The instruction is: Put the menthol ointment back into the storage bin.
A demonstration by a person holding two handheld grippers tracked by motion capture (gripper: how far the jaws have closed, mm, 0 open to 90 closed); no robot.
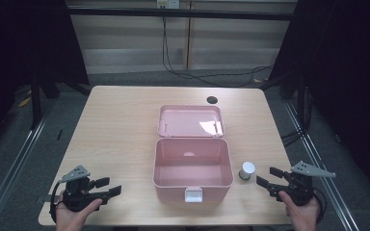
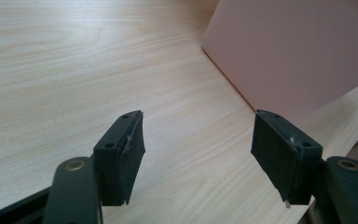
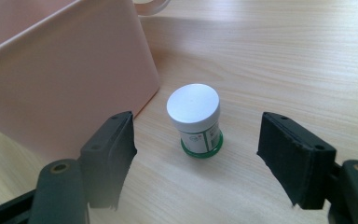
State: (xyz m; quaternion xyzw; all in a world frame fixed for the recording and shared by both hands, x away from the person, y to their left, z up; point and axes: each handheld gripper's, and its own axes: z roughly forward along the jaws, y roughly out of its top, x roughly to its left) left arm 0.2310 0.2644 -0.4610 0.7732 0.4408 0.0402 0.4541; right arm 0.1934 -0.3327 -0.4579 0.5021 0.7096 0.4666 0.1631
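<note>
A person's right gripper (image 1: pixel 267 176) rests low near the table's (image 1: pixel 120 130) front edge, its jaws spread wide and holding nothing. Just ahead of those jaws, close but untouched, a small jar (image 3: pixel 195 119) with a flat white lid and green base stands upright on the wood. Beyond the jar, to the gripper's left, sits an open pink box (image 1: pixel 192 169), its lid (image 1: pixel 191 121) folded back flat behind it. The left gripper (image 1: pixel 107 187) lies well apart on the box's other side, jaws also wide and empty, aimed toward the box's pink wall.
</note>
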